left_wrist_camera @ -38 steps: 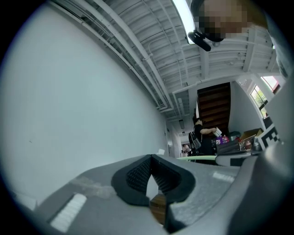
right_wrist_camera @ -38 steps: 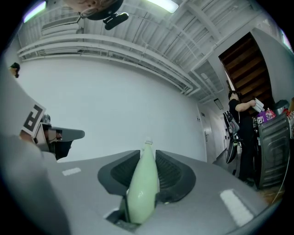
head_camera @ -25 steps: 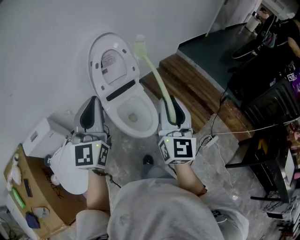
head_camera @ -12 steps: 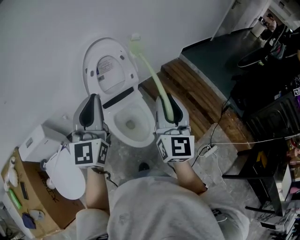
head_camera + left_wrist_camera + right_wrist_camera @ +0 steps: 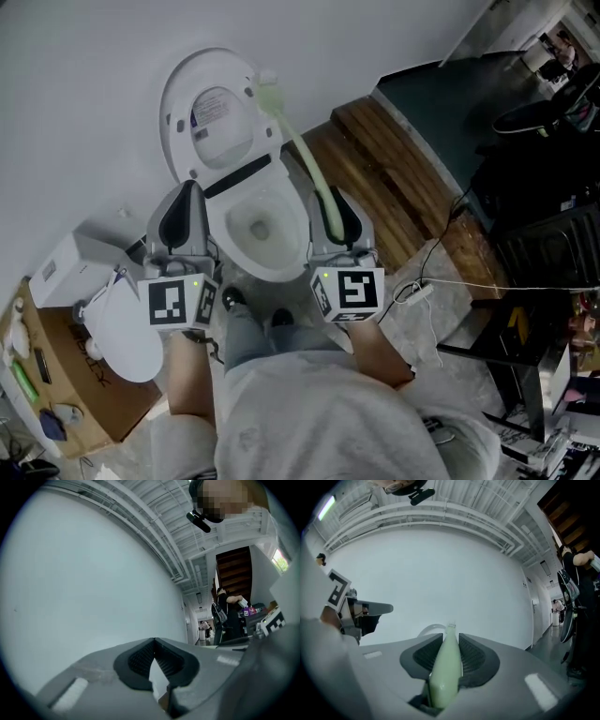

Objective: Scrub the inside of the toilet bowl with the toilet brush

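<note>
right gripper (image 5: 335,212) clamped on the toilet brush (image 5: 306,156) handle; brush head up at its 11 o'clock, seen against the raised lid's (image 5: 211,117) edge, outside the toilet bowl (image 5: 268,272). left gripper (image 5: 181,212) at bowl's 9 o'clock, jaws together, empty.

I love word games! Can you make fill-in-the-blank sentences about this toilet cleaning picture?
The right gripper is shut on the green toilet ___.
The left gripper is shut and holds ___.
The bristly end is up by the lid, not inside the ___.
Missing words: brush, nothing, bowl.
</note>
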{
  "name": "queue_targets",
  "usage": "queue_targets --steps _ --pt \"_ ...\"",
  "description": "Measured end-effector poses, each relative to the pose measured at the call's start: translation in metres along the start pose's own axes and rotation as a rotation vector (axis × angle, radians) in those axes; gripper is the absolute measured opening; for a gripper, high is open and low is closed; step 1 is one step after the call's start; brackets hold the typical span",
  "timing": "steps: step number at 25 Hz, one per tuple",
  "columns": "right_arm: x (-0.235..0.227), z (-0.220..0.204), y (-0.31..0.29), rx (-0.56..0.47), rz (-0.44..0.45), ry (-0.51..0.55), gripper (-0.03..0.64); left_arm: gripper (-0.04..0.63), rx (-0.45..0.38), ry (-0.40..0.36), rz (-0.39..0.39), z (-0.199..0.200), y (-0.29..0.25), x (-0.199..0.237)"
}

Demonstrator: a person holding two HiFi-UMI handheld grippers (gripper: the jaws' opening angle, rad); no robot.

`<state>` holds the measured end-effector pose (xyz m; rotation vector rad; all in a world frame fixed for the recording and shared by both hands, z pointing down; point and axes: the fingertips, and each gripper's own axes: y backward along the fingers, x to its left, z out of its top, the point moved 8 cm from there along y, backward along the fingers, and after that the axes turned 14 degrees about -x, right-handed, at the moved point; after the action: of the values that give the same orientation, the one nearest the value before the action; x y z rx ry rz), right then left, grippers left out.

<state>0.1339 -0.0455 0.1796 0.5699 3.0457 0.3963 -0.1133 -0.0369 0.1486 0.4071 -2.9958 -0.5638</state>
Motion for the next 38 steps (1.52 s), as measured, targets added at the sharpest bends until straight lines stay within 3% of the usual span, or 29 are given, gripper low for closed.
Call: queue_targets --steps 25,28,34,38 --pt "0.043 -0.222 -0.010 0.577 -0.031 -0.043 0.104 0.005 0.167 0.097 -0.082 -0.133 -0.044 0.081" --pt "0.045 -0.246 -0.004 0.630 -0.037 -0.053 0.104 0.005 0.195 0.115 -0.104 -0.150 -0.043 0.083" --pt "0.048 -0.293 0.006 0.717 -0.046 -0.052 0.104 0.005 0.173 0.144 -0.131 -0.181 -0.039 0.081" --pt "0.047 -0.328 0.010 0.763 -0.046 -0.062 0.104 0.005 0.232 0.124 -0.129 -0.206 -0.031 0.079"
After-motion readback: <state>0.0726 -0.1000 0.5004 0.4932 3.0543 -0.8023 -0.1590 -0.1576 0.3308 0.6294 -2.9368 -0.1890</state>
